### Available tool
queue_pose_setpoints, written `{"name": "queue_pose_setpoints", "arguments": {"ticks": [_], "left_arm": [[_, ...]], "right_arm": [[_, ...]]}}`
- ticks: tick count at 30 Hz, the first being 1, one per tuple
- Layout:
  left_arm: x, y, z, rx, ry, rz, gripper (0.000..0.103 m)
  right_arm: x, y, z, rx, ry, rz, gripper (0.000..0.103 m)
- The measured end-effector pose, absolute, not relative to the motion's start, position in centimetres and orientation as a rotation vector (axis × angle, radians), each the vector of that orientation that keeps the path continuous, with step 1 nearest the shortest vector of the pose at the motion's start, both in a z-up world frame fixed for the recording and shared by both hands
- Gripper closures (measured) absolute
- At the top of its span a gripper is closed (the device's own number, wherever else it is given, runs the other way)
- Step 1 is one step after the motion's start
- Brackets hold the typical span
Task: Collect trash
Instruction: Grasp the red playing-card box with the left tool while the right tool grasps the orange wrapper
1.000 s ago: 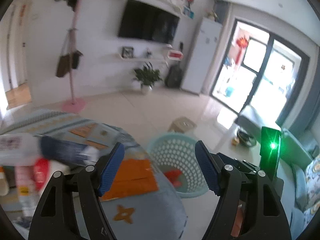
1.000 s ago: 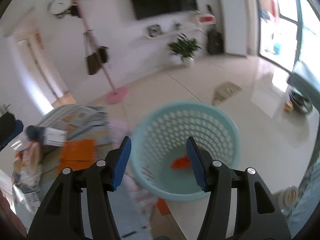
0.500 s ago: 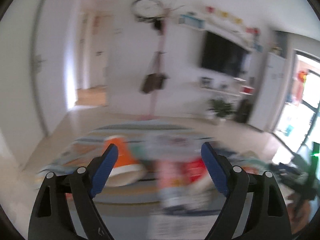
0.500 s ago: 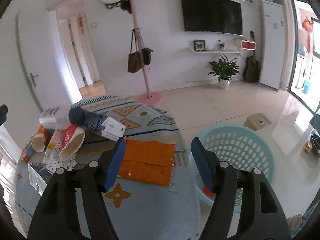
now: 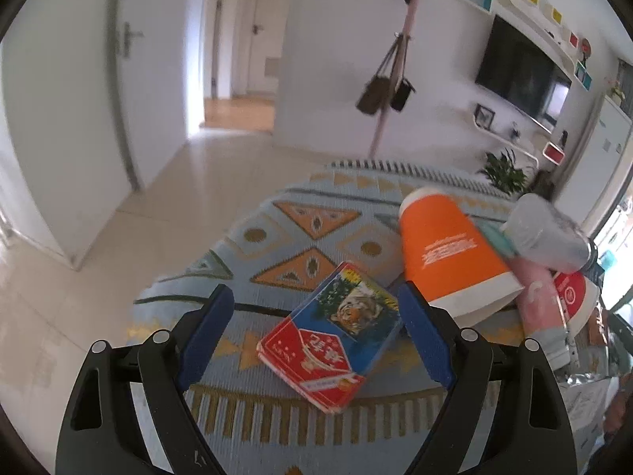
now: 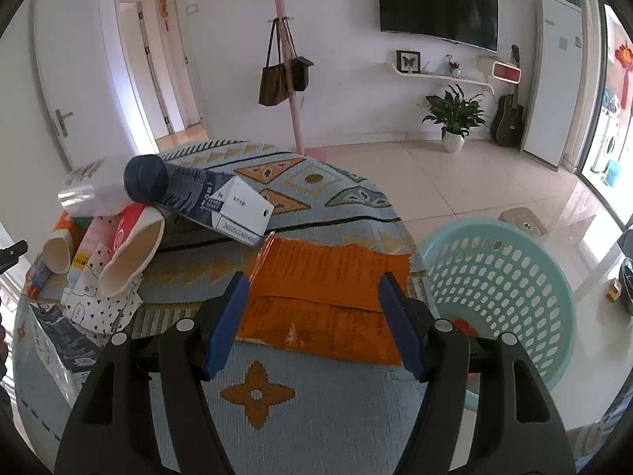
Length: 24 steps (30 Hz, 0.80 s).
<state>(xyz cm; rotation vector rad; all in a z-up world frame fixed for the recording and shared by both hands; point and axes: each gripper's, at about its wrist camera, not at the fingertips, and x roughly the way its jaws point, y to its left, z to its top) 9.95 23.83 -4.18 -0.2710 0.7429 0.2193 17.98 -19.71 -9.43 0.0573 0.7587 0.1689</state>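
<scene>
Woven patterned tablecloth [image 6: 316,403]; glossy orange foil packet [image 6: 328,297]; perforated plastic basket [image 6: 502,277]; paper cup [image 5: 447,253].

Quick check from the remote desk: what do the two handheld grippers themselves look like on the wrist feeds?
Both look alike. The left gripper and the right gripper each have two black plastic arms with triangular cut-outs, silver round screw heads at the joints, and blue ribbed pads on the inner faces of the fingers. No cables, markings or sleeves show.

Left hand-held gripper [image 5: 314,322] jaws spread wide, nothing gripped, right hand-held gripper [image 6: 314,310] likewise wide apart
</scene>
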Motion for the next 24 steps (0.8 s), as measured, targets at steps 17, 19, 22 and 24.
{"name": "queue_pose_setpoints", "arguments": {"ticks": [17,19,22,24], "left_arm": [[9.6,18.6,-7.5,-0.097,0.898,0.217,0.025],[9.8,18.8,-7.8,-0.103,0.908,0.232,0.025],[9.8,18.9,-7.5,-0.106,0.900,0.247,0.037],[9.6,18.6,-7.4,-0.102,0.891,0.256,0.042]], "right_arm": [[19.3,-19.4,-10.9,0.105,0.858,0.199,0.028],[19.7,-18.9,-11.2,0.075,0.882,0.168,0.025],[20.2,-18.5,-11.5,0.059,0.898,0.146,0.025],[20.4,-18.4,-11.7,0.041,0.912,0.124,0.026]]}}
